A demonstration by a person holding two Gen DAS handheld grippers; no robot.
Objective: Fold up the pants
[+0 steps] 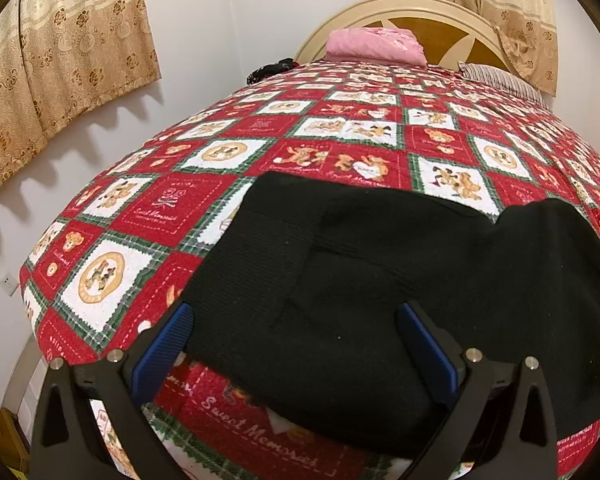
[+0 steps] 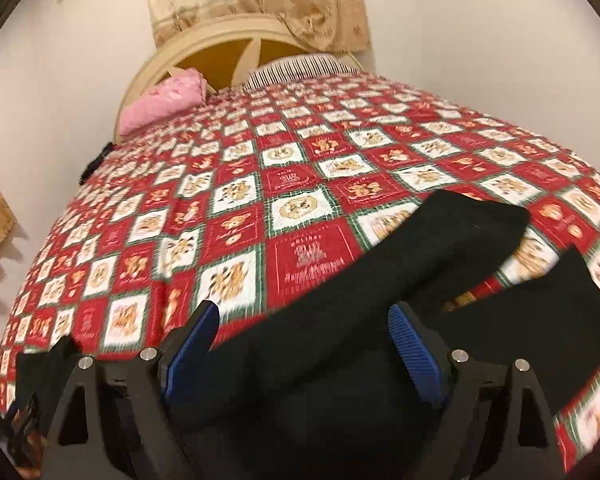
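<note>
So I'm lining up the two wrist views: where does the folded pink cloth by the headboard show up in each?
Left wrist: the folded pink cloth lies top centre, in front of the round cream headboard.
Right wrist: the cloth lies upper left, at the headboard's left side.
Shared landmark: the striped pillow, to the right of the cloth in both.

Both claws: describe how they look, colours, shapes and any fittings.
The left claw and right claw look alike: two matte black arms with triangular cut-outs, each tipped by a blue pad with a fine ribbed texture. Round silver bolt heads sit on top of each arm. No cables, labels or sleeves show in either view.
</note>
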